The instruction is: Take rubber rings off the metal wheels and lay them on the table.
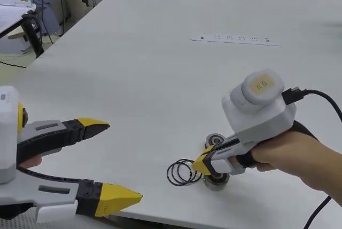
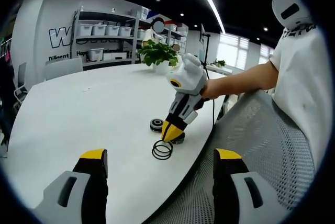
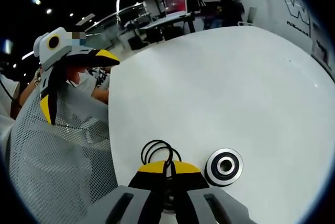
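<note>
Several thin black rubber rings (image 1: 181,172) lie overlapping on the white table (image 1: 160,68), near its front edge. My right gripper (image 1: 202,165) is shut at their right side, and a thin black rubber ring (image 3: 168,160) runs in between its yellow tips (image 3: 168,167). One metal wheel (image 1: 216,181) sits right under that gripper; a second wheel (image 1: 215,139) lies just behind it, also seen as a round wheel (image 3: 224,166) beside the jaws. My left gripper (image 1: 123,162) hovers open at the front left, apart from the rings (image 2: 162,149), with nothing between its fingers.
A white power strip (image 1: 236,39) lies flat further back on the table. A grey mesh chair back (image 2: 246,145) stands close to the table's front edge. A cable (image 1: 320,100) trails from the right gripper. Desks and chairs stand beyond the table's far left.
</note>
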Available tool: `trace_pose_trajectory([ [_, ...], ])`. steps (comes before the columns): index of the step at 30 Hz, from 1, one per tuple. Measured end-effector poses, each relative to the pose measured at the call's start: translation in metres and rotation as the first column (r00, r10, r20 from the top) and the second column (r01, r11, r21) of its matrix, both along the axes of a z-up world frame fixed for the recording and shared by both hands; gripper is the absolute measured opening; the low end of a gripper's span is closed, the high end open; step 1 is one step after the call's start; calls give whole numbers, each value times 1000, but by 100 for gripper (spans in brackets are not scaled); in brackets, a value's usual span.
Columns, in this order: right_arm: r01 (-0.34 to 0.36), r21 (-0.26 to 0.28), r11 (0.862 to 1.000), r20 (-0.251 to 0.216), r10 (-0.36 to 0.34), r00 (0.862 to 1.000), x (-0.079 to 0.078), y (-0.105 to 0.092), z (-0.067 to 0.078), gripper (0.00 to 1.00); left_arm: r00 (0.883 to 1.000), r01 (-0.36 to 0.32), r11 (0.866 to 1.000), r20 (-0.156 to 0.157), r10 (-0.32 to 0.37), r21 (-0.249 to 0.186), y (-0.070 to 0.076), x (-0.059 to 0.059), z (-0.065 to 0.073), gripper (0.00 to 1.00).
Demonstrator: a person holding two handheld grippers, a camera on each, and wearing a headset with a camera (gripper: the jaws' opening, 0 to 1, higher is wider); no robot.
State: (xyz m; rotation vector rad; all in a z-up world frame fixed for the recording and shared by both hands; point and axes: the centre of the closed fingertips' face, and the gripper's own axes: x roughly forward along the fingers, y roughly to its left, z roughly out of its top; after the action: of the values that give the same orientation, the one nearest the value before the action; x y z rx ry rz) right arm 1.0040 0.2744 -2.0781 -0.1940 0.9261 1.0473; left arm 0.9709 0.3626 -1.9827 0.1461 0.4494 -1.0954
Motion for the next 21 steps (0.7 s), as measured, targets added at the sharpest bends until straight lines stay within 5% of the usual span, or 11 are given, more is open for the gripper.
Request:
trace_pose_trajectory([
  [21,-1,-11,1000,5,1,1000,1,-2,0,0,1000,8,1000,-15,-8,-2,-1,-1,-1,80],
])
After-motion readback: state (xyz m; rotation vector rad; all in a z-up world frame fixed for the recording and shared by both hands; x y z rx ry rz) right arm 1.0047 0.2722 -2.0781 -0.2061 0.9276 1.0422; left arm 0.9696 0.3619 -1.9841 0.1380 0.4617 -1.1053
